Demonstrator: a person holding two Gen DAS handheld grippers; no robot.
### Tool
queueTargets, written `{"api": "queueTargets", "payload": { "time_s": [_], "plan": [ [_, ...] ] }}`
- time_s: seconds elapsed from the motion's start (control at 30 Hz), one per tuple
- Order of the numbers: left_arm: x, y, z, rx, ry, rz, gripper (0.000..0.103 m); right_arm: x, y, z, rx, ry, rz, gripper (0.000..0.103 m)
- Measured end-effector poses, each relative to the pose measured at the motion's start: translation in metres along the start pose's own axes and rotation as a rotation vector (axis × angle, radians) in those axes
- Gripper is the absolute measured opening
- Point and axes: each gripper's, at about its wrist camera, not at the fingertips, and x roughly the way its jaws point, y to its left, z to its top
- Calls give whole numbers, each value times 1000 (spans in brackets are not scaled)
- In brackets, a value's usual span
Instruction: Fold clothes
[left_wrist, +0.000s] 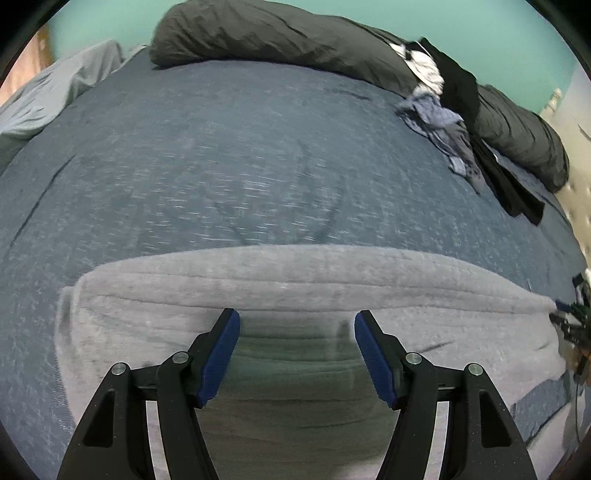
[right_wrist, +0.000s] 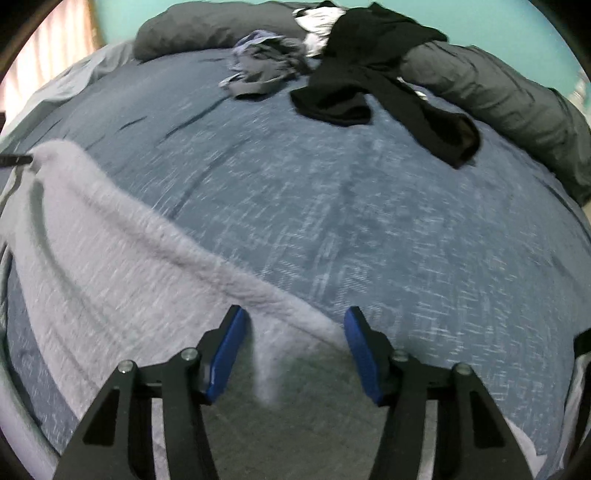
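A light grey fleece garment (left_wrist: 303, 284) lies folded in a wide band across the near part of the blue bedspread (left_wrist: 221, 166). My left gripper (left_wrist: 297, 321) hangs open just above its middle, holding nothing. In the right wrist view the same garment (right_wrist: 110, 251) runs from far left down to the gripper. My right gripper (right_wrist: 295, 317) is open over the garment's right end, with a loose corner of it between the jaws. The right gripper also shows at the left wrist view's right edge (left_wrist: 576, 325).
A pile of unfolded clothes lies at the far side: a black garment (right_wrist: 373, 81), a blue-grey one (right_wrist: 258, 62) and a white one (right_wrist: 314, 18). Dark grey pillows (left_wrist: 266, 37) line the headboard. A light blue sheet (left_wrist: 55, 92) is bunched at far left.
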Motion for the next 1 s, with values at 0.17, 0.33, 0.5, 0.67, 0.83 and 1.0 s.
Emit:
{"api": "queueTargets", "payload": {
  "time_s": [0.17,0.33,0.5,0.67,0.83,1.0],
  "plan": [
    [-10,21,1,-43,-14,32,70,-3,6,-1,-24,-17,-44,6],
    [-17,45,3,-84,-47,87,71,-11,4,-3,-23,-45,-81,3],
    [-26,81,6,-182,-69,110,73,-16,-2,8,2,-71,-138,3],
    [-29,114,11,-252,-57,137,77,-10,-5,10,13,-54,-144,3],
    [-28,128,13,-282,-40,140,81,-5,-3,5,13,-39,-140,3],
    [-17,128,16,-273,-16,116,81,-5,-2,6,11,-30,-140,3]
  ]
}}
